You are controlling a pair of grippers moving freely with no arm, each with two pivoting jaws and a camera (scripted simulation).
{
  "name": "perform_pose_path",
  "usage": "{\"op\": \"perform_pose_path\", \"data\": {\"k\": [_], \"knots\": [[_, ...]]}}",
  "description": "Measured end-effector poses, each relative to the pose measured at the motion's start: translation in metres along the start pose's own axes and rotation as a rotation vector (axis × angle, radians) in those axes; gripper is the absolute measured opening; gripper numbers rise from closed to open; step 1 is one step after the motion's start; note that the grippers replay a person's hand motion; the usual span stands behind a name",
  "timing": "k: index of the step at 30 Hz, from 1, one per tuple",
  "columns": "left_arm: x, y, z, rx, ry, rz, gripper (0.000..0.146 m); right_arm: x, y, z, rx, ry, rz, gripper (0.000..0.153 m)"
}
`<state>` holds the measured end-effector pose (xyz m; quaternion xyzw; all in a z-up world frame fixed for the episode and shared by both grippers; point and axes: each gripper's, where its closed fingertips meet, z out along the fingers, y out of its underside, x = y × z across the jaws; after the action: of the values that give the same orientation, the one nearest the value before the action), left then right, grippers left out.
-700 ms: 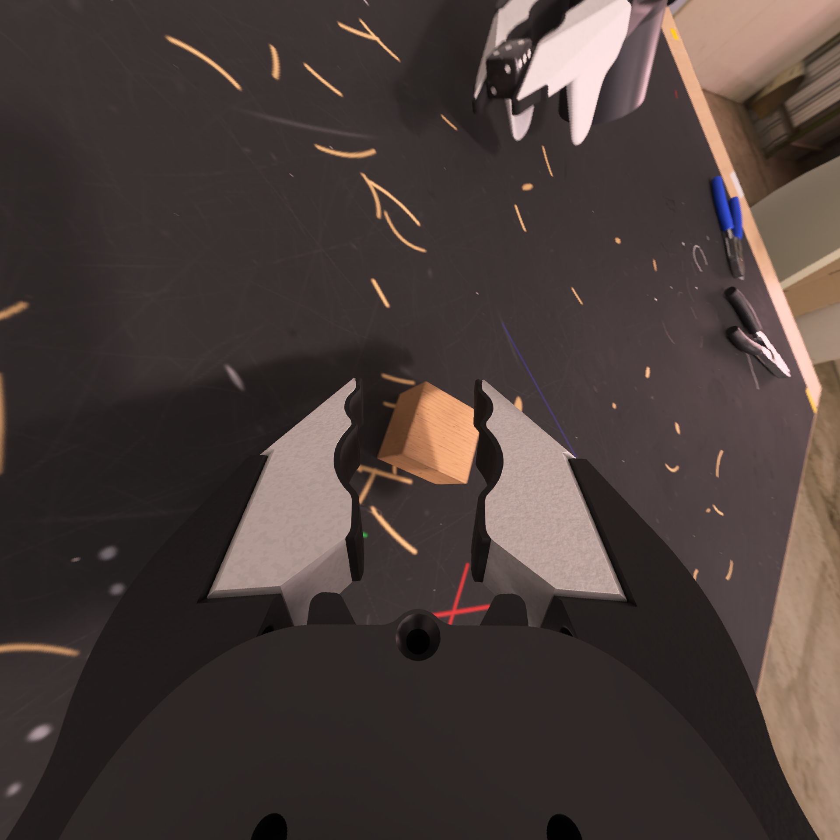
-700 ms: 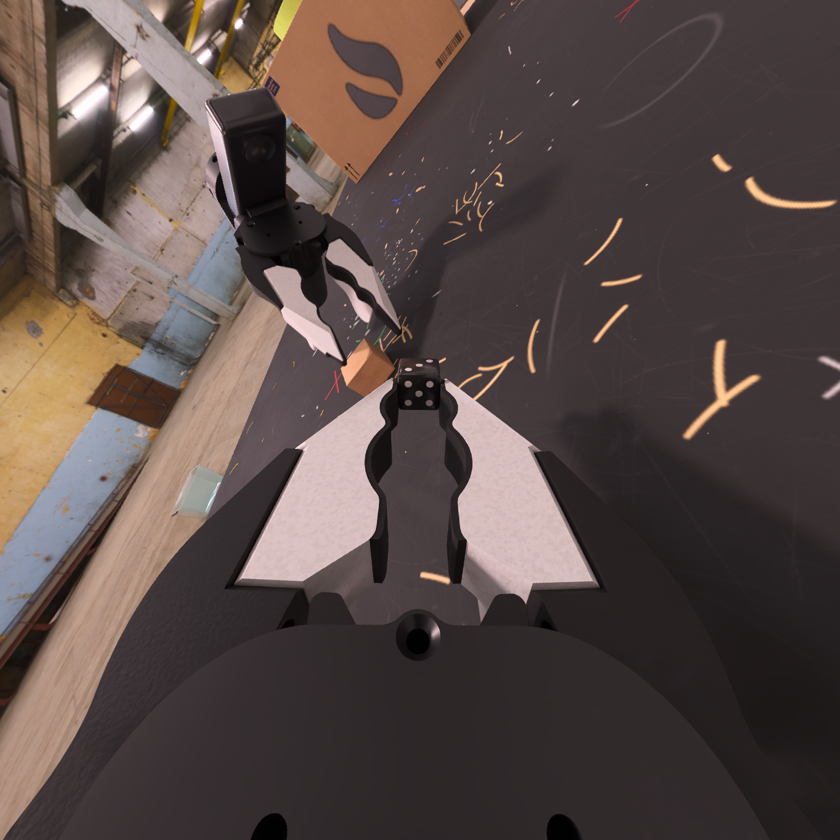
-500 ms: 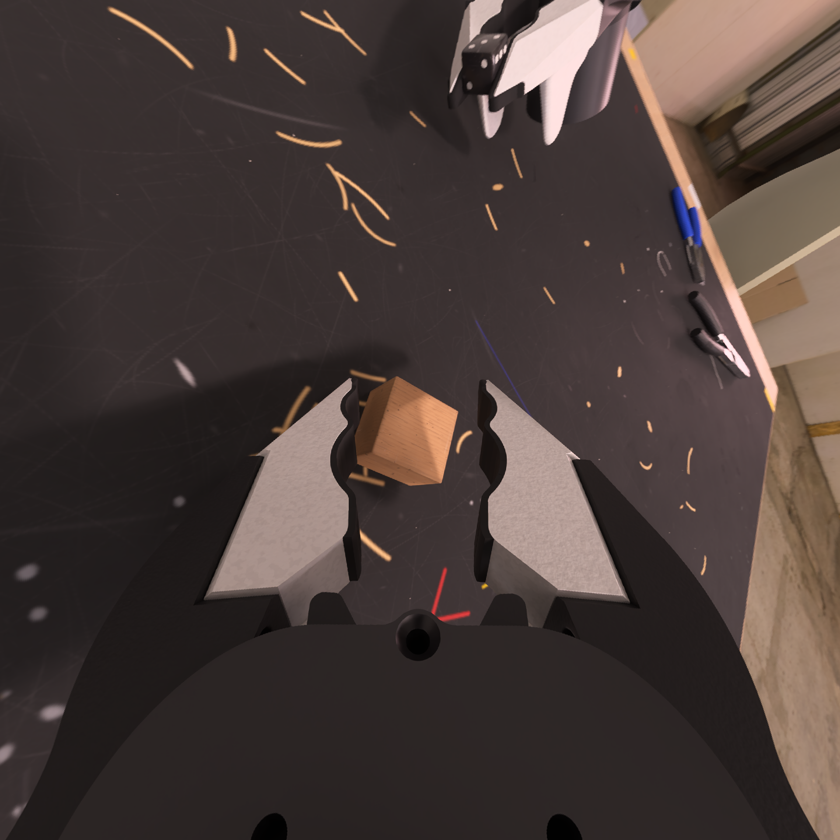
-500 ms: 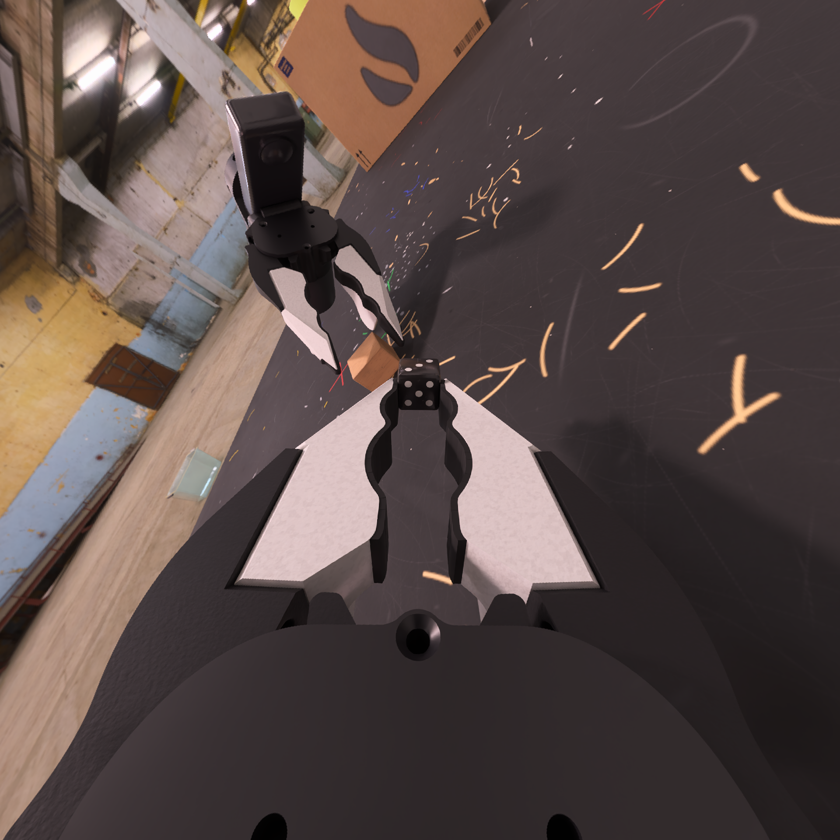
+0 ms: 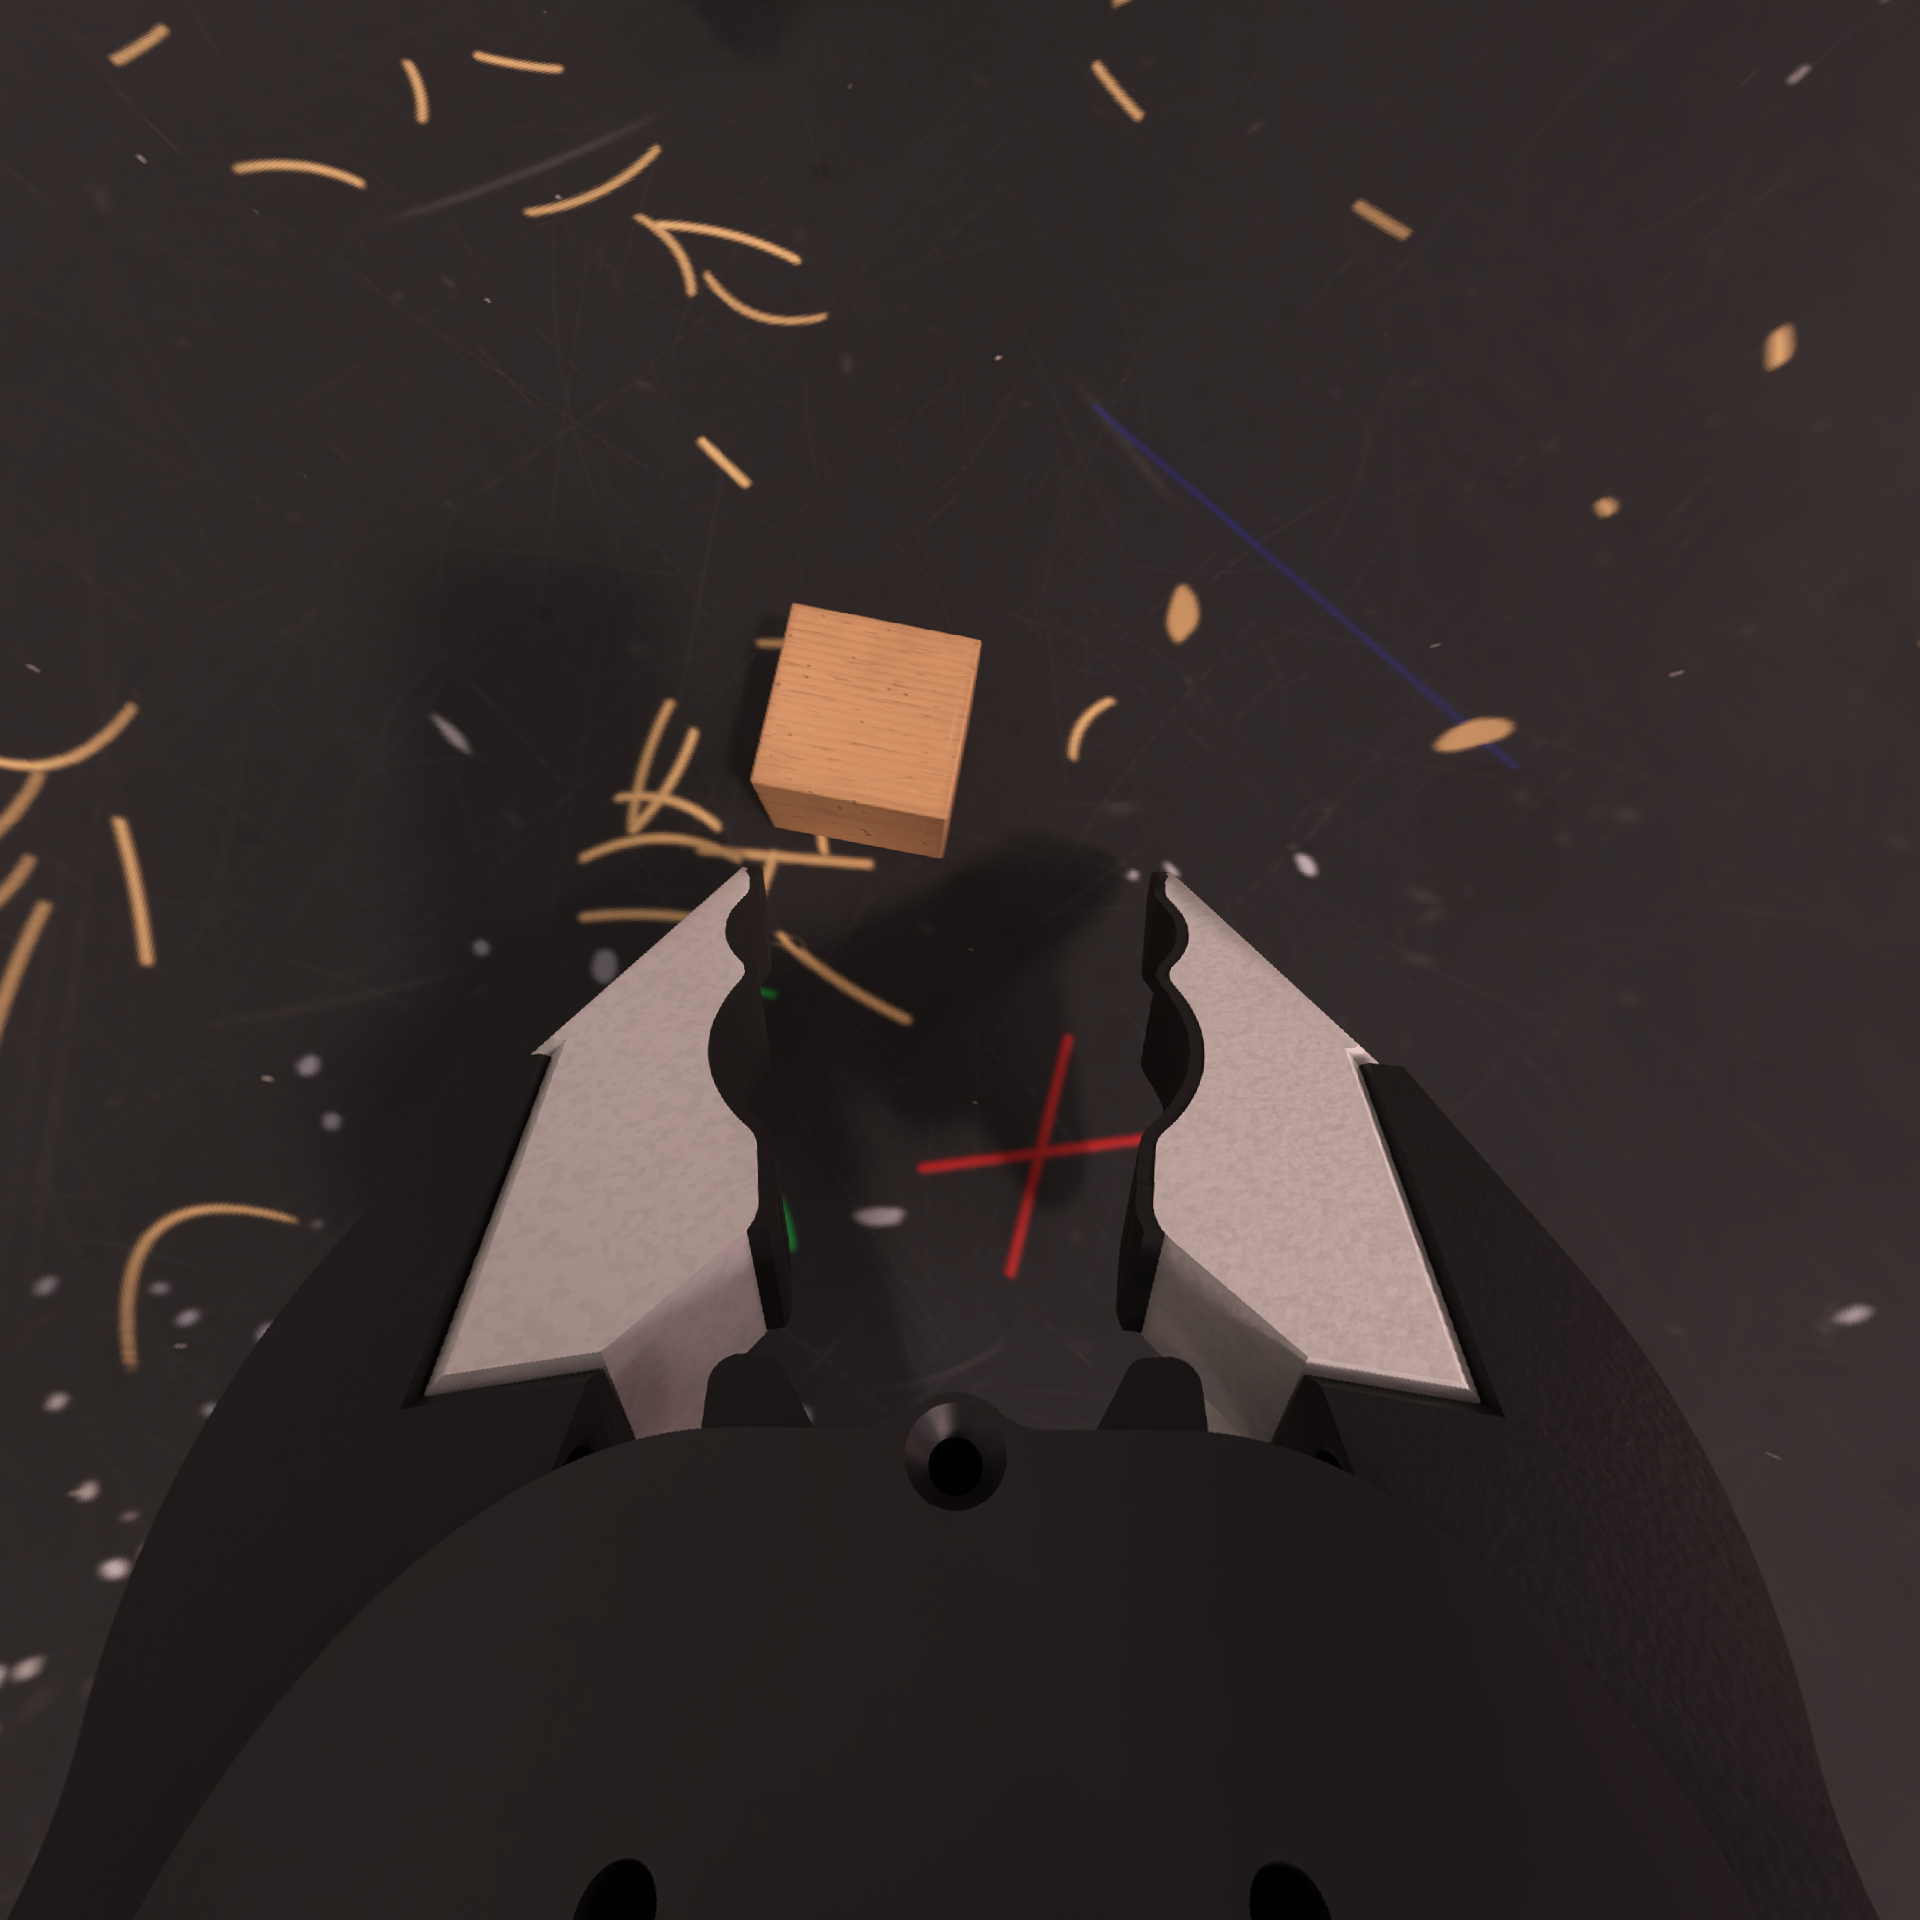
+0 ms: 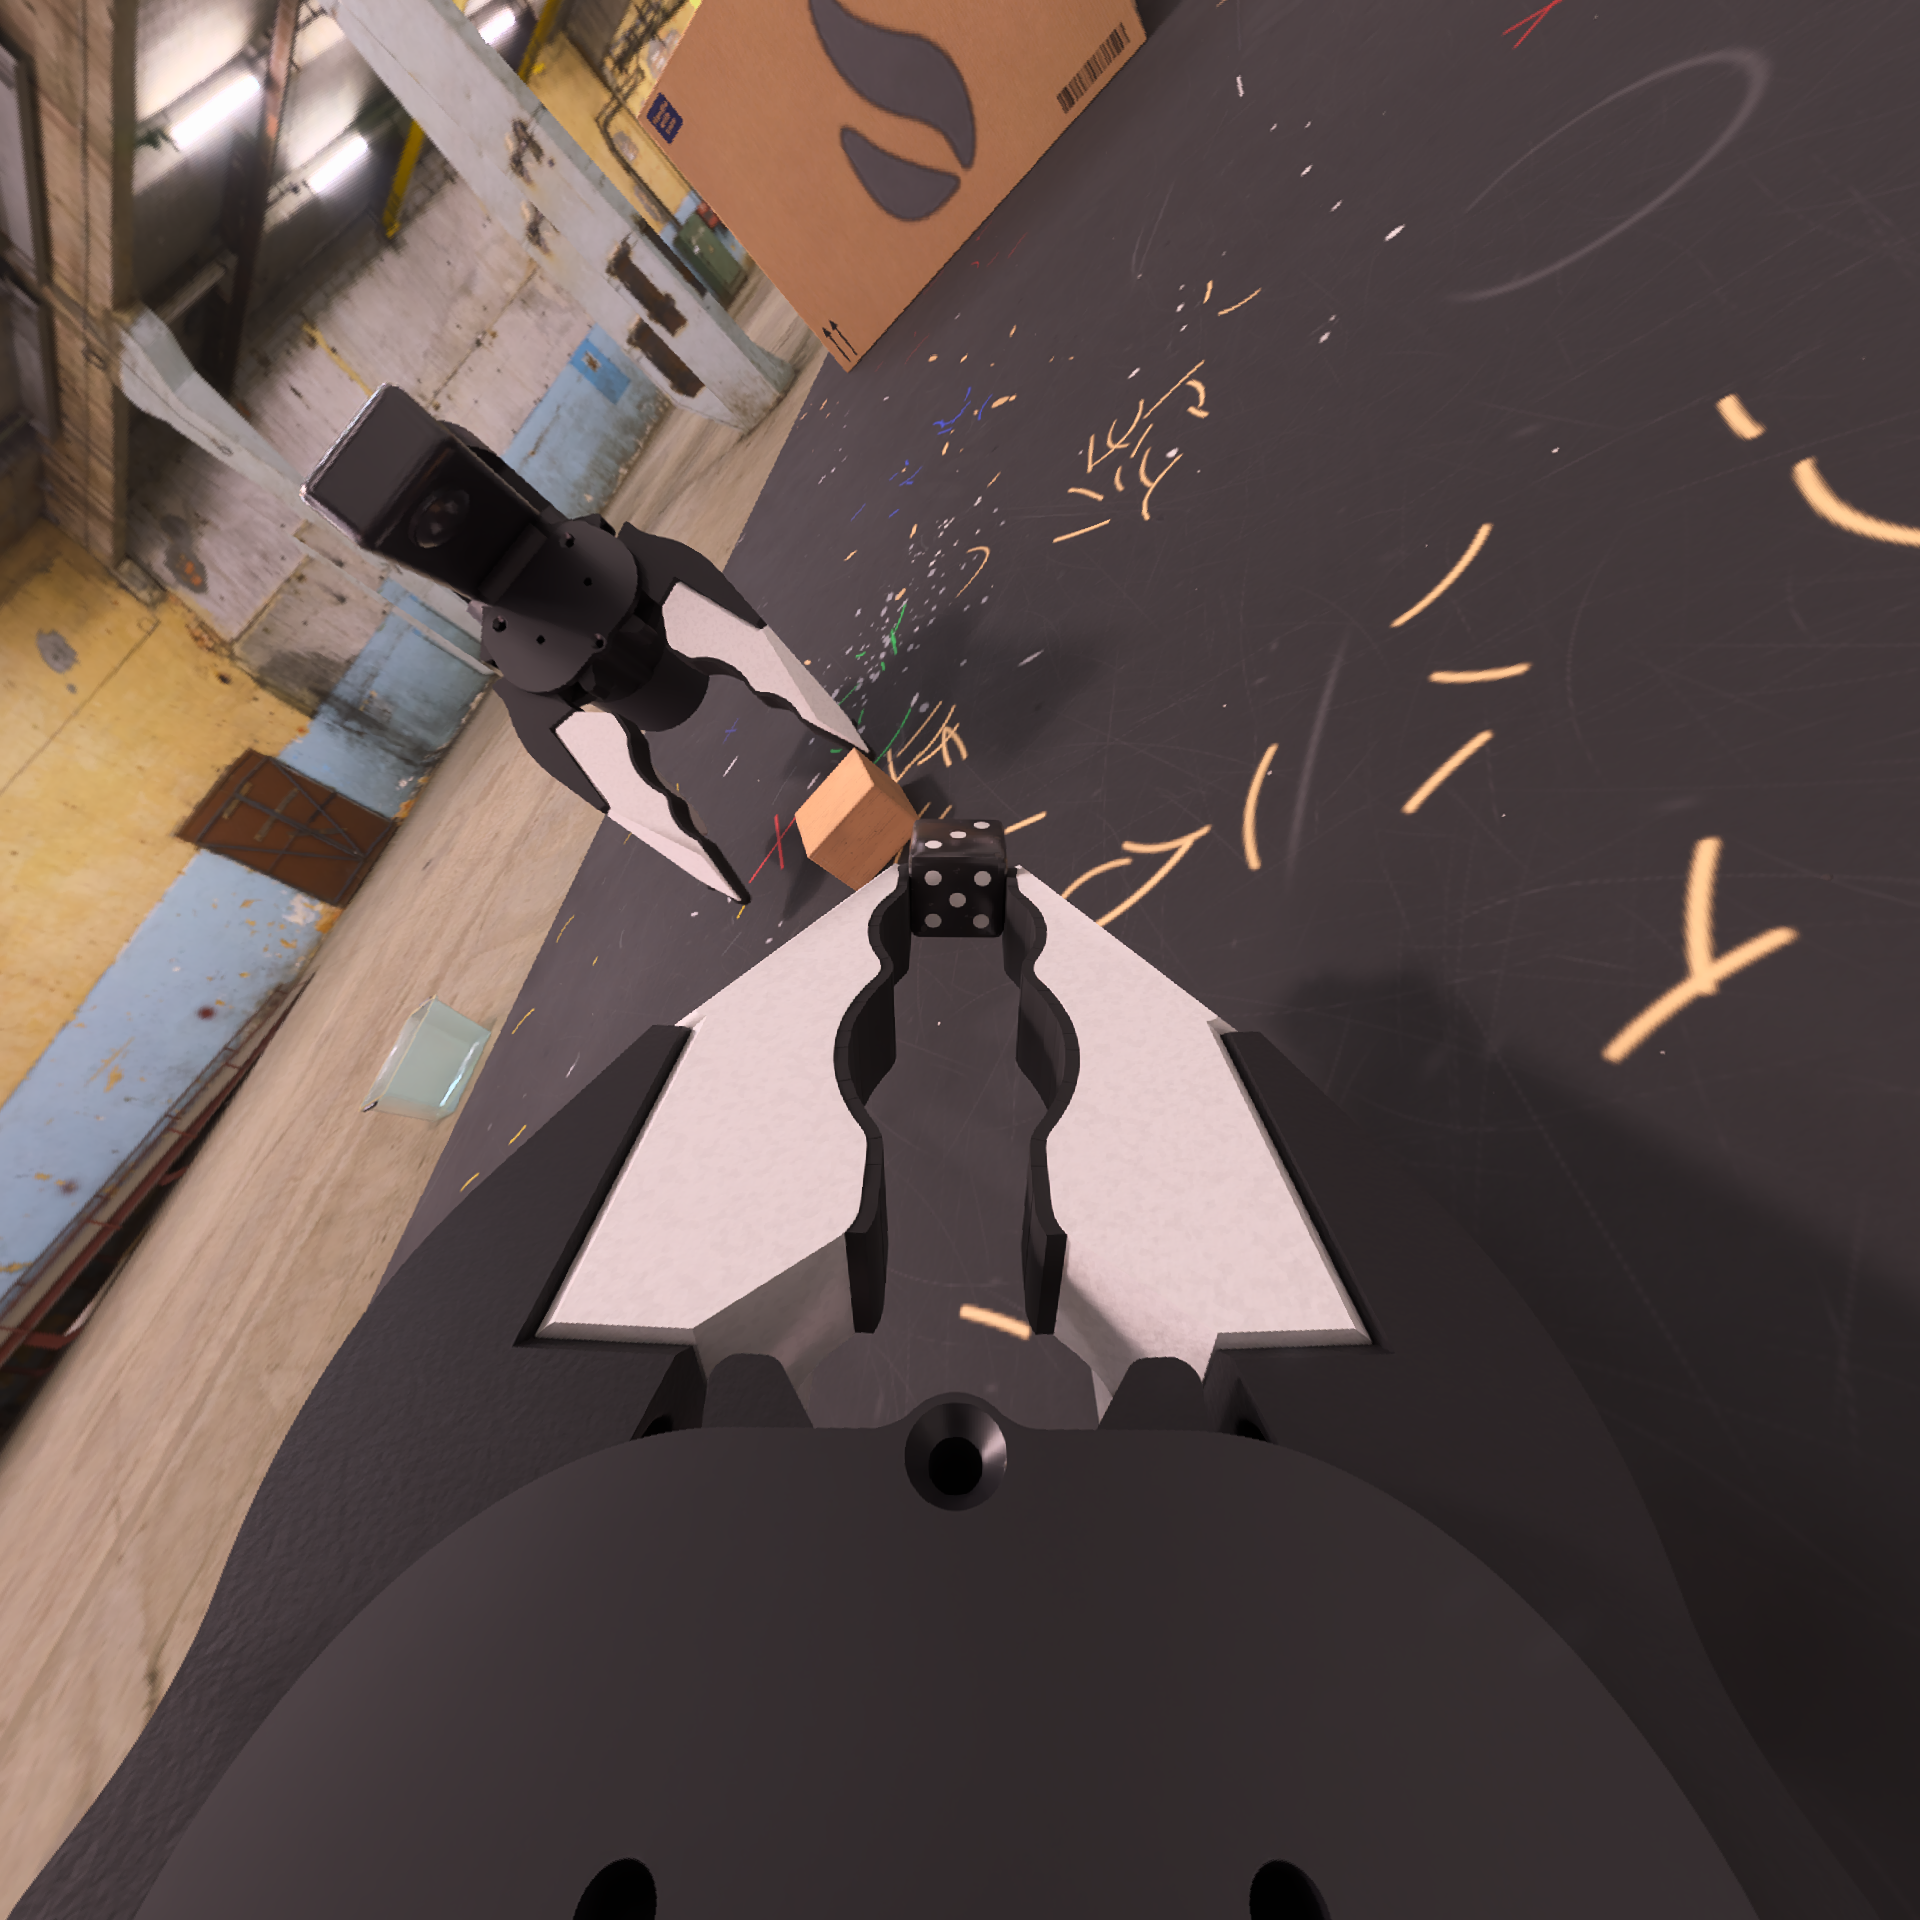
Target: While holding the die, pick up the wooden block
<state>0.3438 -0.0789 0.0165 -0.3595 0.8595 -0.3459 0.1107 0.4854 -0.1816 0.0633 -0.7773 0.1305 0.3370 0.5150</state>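
Note:
The wooden block lies on the dark table, just beyond my left fingertips and a little left of centre. My left gripper is open and empty, with its jaws wide apart and clear of the block. In the right wrist view the left gripper hangs tilted over the table edge with the block at its tips. My right gripper is shut on a black die with white pips, held at the fingertips just right of the block.
The dark table is strewn with tan shavings and paint flecks; a red cross mark lies between my left fingers. A cardboard box stands at the far end. The table's left edge drops to a wooden floor with a clear box.
The wooden block has left the left jaws and now lies beyond the fingertips. The left gripper has opened wider, tilted and pulled back. The right gripper still holds the die.

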Motion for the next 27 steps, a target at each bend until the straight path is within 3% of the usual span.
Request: {"op": "perform_pose_path", "data": {"k": [11,18,23,27], "knots": [[-0.025,-0.009,0.013,-0.034,-0.063,0.062,0.071,-0.001,-0.012,-0.01,0.055,0.006,-0.042,0.016],[-0.03,-0.014,0.02,-0.045,-0.083,0.159,0.059,0.009,-0.013,-0.017,0.091,0.071,-0.094,0.016],[-0.026,-0.019,0.022,-0.013,-0.076,0.221,0.055,0.003,-0.014,-0.016,0.122,0.064,-0.169,0.016],[-0.019,-0.02,0.023,0.005,-0.064,0.281,0.044,-0.002,-0.01,-0.014,0.118,0.025,-0.184,0.016]]}}
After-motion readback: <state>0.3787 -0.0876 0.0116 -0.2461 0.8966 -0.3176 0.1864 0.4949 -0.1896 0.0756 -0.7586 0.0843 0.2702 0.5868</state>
